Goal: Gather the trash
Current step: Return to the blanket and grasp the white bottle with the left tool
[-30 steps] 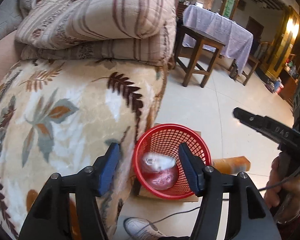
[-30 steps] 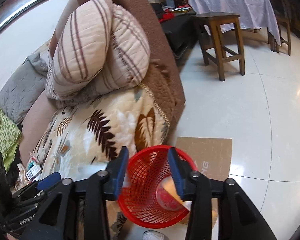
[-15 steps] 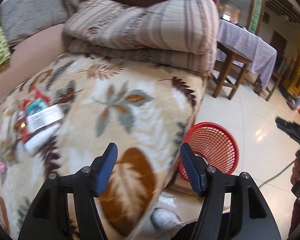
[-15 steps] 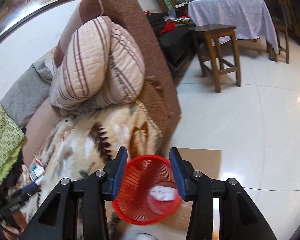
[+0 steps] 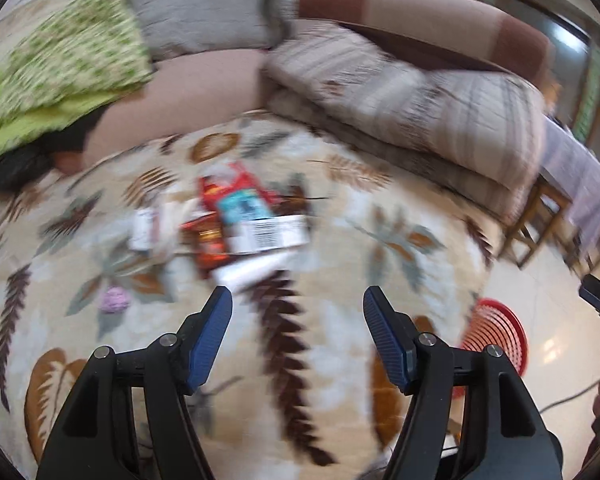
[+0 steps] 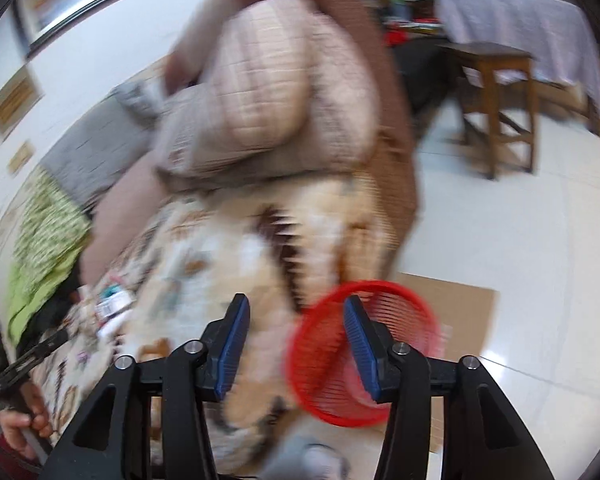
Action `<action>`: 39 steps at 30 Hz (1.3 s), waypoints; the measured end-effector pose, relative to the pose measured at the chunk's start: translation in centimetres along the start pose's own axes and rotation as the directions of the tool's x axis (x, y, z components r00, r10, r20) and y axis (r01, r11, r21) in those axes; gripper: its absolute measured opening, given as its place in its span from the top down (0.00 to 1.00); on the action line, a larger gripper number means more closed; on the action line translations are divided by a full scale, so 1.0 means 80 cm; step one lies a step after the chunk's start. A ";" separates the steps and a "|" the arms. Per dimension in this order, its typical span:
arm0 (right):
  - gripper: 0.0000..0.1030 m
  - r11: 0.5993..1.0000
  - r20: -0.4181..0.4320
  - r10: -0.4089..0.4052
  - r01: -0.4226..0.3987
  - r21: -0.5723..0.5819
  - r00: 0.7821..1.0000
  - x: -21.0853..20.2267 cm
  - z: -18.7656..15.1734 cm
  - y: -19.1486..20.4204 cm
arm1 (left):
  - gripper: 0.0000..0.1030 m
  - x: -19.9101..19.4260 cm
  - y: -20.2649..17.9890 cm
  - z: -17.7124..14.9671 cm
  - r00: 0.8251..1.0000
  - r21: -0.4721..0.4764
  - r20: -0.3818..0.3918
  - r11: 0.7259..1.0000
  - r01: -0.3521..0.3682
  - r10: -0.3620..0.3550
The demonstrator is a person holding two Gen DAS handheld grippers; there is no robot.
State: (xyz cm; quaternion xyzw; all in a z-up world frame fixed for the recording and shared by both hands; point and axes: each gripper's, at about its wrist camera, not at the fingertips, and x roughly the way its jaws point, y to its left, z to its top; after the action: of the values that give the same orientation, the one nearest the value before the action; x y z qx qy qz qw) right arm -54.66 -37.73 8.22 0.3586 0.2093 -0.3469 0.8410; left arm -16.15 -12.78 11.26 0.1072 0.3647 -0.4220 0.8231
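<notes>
The left claw (image 5: 297, 300) was open, its blue-padded jaws spread wide with nothing between them, and it pointed over the leaf-patterned blanket (image 5: 340, 360) that covered the sofa seat. Ahead of the jaws lay the trash pile (image 5: 236, 224) — red wrappers, a teal-and-white packet, a white package with a barcode label and a white tube just beyond the left finger's tip. The frame was motion-blurred, so printed detail could not be read. A small lilac object (image 5: 115, 299) rested on the blanket, apart from the pile and to its left. Striped cushions (image 5: 440, 108) were stacked at the far end of the seat, with a grey cushion (image 5: 204, 8) and a green patterned cloth (image 5: 68, 60) along the backrest.

The right claw (image 6: 296, 314) was likewise open and empty. Its right finger overlapped the red mesh basket (image 6: 404, 360) in the view; the basket stood on a sheet of cardboard (image 6: 460, 308) laid on the tiled floor (image 6: 520, 220), close against the sofa's front edge. Its contents could not be made out — blur obscured the interior. In the left wrist view the basket (image 5: 496, 336) appeared low at the right, beyond the blanket's edge. A wooden stool (image 6: 496, 104) and a cloth-covered counter (image 6: 540, 28) stood well apart across the floor.
</notes>
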 end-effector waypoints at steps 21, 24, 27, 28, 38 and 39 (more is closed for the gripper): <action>0.43 0.959 -0.288 0.283 -0.280 0.054 0.915 0.263 0.018 0.331 | 0.37 0.157 0.071 0.012 0.992 -0.002 -0.120 0.999 0.042 -0.042; 0.43 0.962 -0.300 0.274 -0.263 0.076 0.914 0.296 0.018 0.332 | 0.37 0.180 0.052 0.014 0.988 0.083 -0.151 0.995 0.047 -0.034; 0.43 0.962 -0.319 0.275 -0.258 0.094 0.907 0.317 0.013 0.321 | 0.40 0.194 0.029 0.010 0.985 0.172 -0.172 0.984 0.035 -0.004; 0.42 0.962 -0.326 0.274 -0.254 0.101 0.905 0.321 0.012 0.317 | 0.53 0.197 0.023 0.009 0.984 0.189 -0.176 0.982 0.021 0.013; 0.43 0.960 -0.305 0.279 -0.271 0.068 0.911 0.330 0.017 0.316 | 0.72 0.154 0.027 -0.009 0.978 0.087 -0.205 0.995 0.045 -0.027; 0.43 0.957 -0.304 0.289 -0.283 0.067 0.908 0.332 0.016 0.319 | 0.72 0.143 0.026 -0.015 0.978 0.095 -0.206 0.995 0.041 -0.020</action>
State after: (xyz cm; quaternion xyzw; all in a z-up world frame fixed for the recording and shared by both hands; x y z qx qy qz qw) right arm -18.01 -37.40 4.79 0.4443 0.2807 -0.1613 0.8353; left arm -10.80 -17.94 2.26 0.1850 0.4275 -0.4389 0.7683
